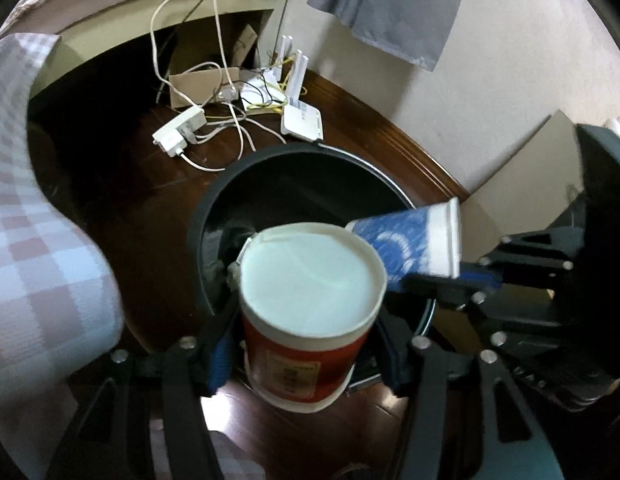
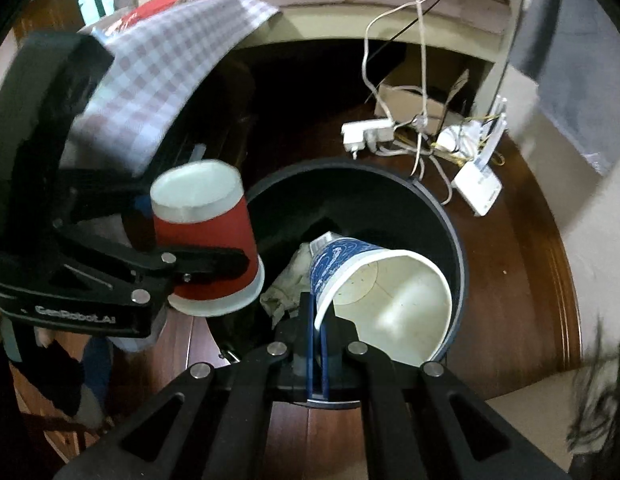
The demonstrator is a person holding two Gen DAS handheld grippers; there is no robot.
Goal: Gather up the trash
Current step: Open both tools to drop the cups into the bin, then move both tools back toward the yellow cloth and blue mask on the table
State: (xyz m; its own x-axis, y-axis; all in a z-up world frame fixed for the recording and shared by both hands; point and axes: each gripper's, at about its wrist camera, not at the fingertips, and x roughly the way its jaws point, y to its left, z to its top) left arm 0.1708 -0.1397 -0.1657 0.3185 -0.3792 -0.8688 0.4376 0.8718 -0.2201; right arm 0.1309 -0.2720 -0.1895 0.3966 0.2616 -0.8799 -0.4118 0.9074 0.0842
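Black bin point(image 2: 449, 216) holds crumpled paper point(image 2: 286, 288); left tool point(image 1: 306, 356) grips red cup point(image 1: 306, 344), right tool point(image 2: 317, 320) pinches blue cup point(image 2: 373, 284).

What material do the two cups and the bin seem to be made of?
Red cup: probably paper, matte, with a rolled white rim and a seamed white base.
Blue cup: thin paper; its rim buckles where the right gripper pinches it.
Bin: likely dark plastic; the smooth rim shows a soft sheen, though painted metal is possible.
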